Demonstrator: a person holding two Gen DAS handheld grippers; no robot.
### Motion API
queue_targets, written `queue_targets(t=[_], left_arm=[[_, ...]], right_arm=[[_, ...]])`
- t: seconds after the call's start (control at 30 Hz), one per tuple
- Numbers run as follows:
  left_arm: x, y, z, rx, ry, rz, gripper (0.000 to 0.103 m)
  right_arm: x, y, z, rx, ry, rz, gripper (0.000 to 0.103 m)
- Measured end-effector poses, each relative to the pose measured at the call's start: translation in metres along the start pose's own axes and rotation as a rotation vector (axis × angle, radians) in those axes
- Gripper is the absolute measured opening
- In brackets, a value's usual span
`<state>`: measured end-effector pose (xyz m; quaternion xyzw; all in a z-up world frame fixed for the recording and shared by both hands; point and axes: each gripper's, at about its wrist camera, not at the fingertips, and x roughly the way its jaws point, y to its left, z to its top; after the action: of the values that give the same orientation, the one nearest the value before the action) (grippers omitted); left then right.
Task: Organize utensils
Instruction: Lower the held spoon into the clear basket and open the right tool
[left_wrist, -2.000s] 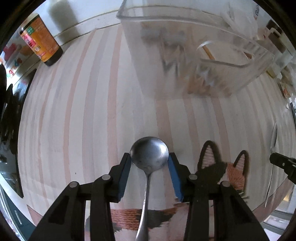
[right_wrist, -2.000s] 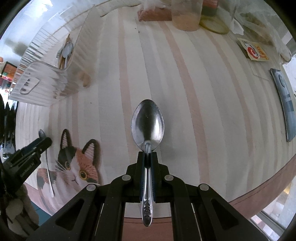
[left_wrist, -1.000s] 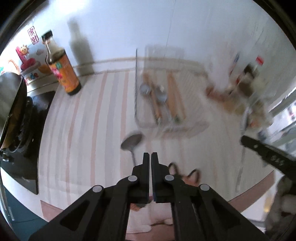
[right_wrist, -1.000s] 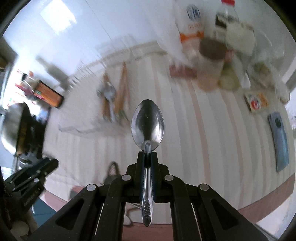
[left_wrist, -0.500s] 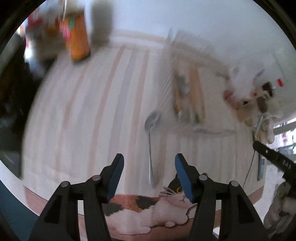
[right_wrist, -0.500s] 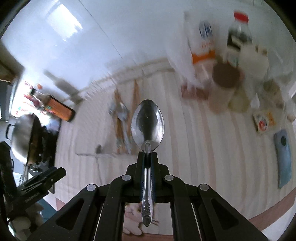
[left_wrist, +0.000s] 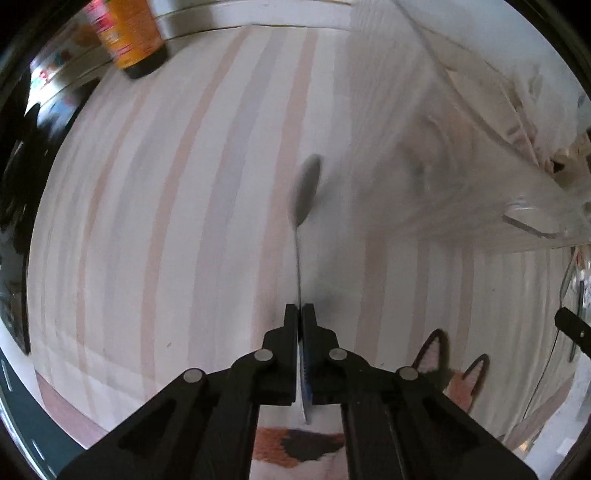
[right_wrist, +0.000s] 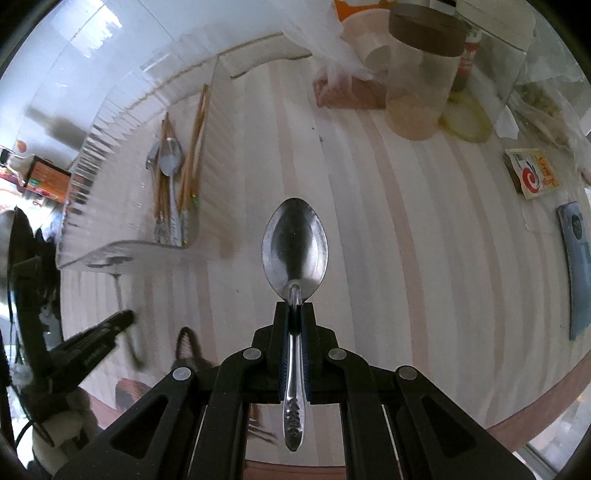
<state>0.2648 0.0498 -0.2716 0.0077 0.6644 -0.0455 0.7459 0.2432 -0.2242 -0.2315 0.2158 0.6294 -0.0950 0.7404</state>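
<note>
My left gripper (left_wrist: 299, 314) is shut on the handle of a metal spoon (left_wrist: 305, 195), seen edge-on with its bowl pointing away over the striped tablecloth. My right gripper (right_wrist: 294, 308) is shut on a second metal spoon (right_wrist: 294, 245), bowl up and forward. A clear plastic utensil tray (right_wrist: 110, 206) lies at the left in the right wrist view and holds chopsticks (right_wrist: 192, 147) and spoons (right_wrist: 170, 155). The tray (left_wrist: 480, 166) is to the upper right of my left gripper. The left gripper (right_wrist: 92, 339) also shows at the lower left in the right wrist view.
A sauce bottle (left_wrist: 127, 37) stands far left. A cat-pattern mat (left_wrist: 458, 373) lies at the near table edge. A lidded jar (right_wrist: 424, 77), a small carton (right_wrist: 532, 173) and a phone (right_wrist: 576, 266) sit to the right. A stove and pan (right_wrist: 22, 236) are far left.
My left gripper has come down to the table and closed on the spoon's handle; half a second ago it was open above it. My right gripper has dropped lower, still holding its spoon.
</note>
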Motion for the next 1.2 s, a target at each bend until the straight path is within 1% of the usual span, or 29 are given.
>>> queue_targets(t=[0.13,0.23,0.3,0.33,0.4,0.43,0.5,0.53,0.6,0.7,0.8,0.9,1.07,1.2], left_arm=[[-0.026,0.022,-0.023,-0.025,-0.015,0.002,0.0],[-0.054,0.035,-0.042,-0.048,-0.053,0.001,0.0],[-0.077,0.04,-0.05,-0.06,-0.09,0.006,0.0],[-0.095,0.041,-0.054,-0.059,-0.121,0.003,0.0],[-0.125,0.038,-0.053,-0.062,-0.171,-0.006,0.0],[-0.144,0.037,-0.052,-0.066,-0.203,-0.025,0.0],[-0.171,0.027,-0.04,-0.058,-0.252,-0.051,0.0],[-0.186,0.023,-0.034,-0.058,-0.28,-0.075,0.0],[-0.195,0.004,-0.014,-0.047,-0.307,-0.119,0.0],[-0.212,-0.02,0.025,-0.034,-0.338,-0.181,0.0],[-0.216,-0.038,0.056,-0.02,-0.339,-0.219,0.0],[-0.195,-0.061,0.091,-0.01,-0.311,-0.222,0.0],[-0.156,-0.073,0.126,0.009,-0.205,-0.215,0.0],[-0.139,-0.075,0.139,0.028,-0.151,-0.178,0.002]], right_arm=[[-0.007,-0.002,-0.004,-0.006,-0.009,-0.007,0.006],[-0.016,-0.002,-0.006,-0.011,-0.023,0.0,0.006],[-0.025,-0.002,-0.008,-0.015,-0.037,0.013,0.006],[-0.029,-0.001,-0.008,-0.016,-0.045,0.021,0.006],[-0.044,0.001,-0.008,-0.023,-0.069,0.041,0.006],[-0.051,0.003,-0.007,-0.025,-0.081,0.052,0.006],[-0.067,0.009,-0.002,-0.032,-0.108,0.082,0.006],[-0.075,0.013,0.001,-0.041,-0.123,0.096,0.006],[-0.092,0.022,0.01,-0.061,-0.156,0.122,0.006],[-0.112,0.039,0.031,-0.089,-0.193,0.163,0.006],[-0.118,0.059,0.056,-0.115,-0.22,0.17,0.006],[-0.112,0.077,0.083,-0.133,-0.219,0.163,0.006],[-0.079,0.093,0.115,-0.145,-0.167,0.131,0.006],[-0.048,0.097,0.131,-0.147,-0.111,0.104,0.007]])
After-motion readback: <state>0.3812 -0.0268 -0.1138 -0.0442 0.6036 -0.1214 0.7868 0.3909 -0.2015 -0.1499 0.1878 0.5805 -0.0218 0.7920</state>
